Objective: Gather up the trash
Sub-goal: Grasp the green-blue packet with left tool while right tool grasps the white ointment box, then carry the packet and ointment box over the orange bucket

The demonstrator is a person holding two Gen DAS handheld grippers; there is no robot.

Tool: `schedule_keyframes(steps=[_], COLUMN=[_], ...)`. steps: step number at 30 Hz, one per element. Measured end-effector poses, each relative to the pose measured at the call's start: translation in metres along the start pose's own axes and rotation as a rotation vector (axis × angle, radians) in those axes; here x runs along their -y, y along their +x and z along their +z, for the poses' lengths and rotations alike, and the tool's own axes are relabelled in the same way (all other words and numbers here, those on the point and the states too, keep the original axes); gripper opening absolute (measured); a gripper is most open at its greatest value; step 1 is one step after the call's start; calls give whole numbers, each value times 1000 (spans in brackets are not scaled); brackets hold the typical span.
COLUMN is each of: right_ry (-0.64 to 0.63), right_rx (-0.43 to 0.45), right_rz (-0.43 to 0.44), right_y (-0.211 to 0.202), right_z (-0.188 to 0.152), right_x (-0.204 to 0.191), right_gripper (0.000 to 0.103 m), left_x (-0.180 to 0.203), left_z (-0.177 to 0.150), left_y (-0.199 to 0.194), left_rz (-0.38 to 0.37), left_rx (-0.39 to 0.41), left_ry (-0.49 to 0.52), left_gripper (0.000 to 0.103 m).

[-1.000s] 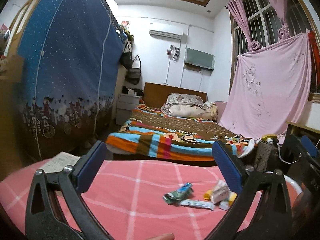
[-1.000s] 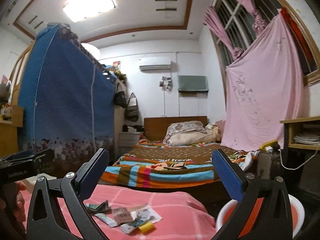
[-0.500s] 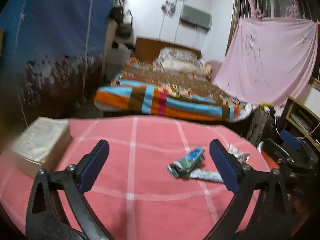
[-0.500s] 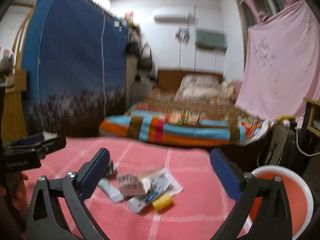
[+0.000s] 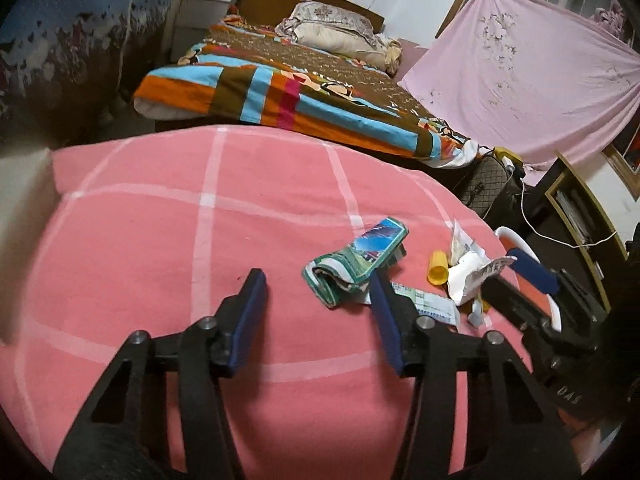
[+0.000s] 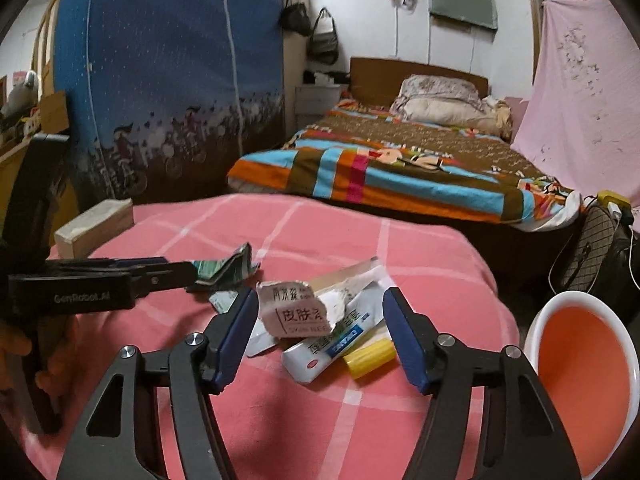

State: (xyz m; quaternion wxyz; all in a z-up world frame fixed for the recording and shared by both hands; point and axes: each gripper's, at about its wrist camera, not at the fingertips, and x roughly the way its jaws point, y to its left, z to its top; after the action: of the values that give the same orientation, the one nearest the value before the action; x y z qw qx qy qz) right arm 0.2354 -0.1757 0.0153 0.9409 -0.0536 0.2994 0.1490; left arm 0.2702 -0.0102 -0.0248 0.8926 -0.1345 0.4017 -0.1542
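The trash pile lies on the pink cloth, dead ahead between the right gripper jaws, closing, nothing pinched. The left gripper, also closing empty, sits left of the green wrapper.

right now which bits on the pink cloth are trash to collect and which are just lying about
Job:
green wrapper
torn paper box
white tube
yellow cap
orange basin

Lying about:
book
striped bedspread
handbags
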Motion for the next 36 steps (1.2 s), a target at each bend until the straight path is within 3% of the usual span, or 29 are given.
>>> schedule_keyframes(steps=[5, 7, 9, 10, 19, 29, 36], right_ry=[-18, -27, -33, -32, -19, -15, 26], right_rx=[-34, -53, -70, -77, -22, 219, 421], right_rz=[11, 14, 14, 13, 45, 30, -7], right_y=[8, 13, 17, 18, 7, -39, -79], right_z=[2, 1, 1, 1, -1, -4, -8], right_x=[-5, -6, -8, -8, -8, -5, 6], right_gripper=[62, 61, 53, 43, 37, 37, 37], left_x=[6, 8, 11, 12, 15, 43, 79], left_z=[2, 2, 1, 1, -4, -13, -18], left_y=[8, 9, 9, 9, -9, -51, -84], left_rz=[-12, -11, -4, 3, 20, 88, 71], left_rx=[-28, -35, -41, -39, 35, 259, 453], left_ry=[1, 10, 22, 26, 29, 117, 210], left_gripper=[21, 10, 5, 2, 0, 0, 0])
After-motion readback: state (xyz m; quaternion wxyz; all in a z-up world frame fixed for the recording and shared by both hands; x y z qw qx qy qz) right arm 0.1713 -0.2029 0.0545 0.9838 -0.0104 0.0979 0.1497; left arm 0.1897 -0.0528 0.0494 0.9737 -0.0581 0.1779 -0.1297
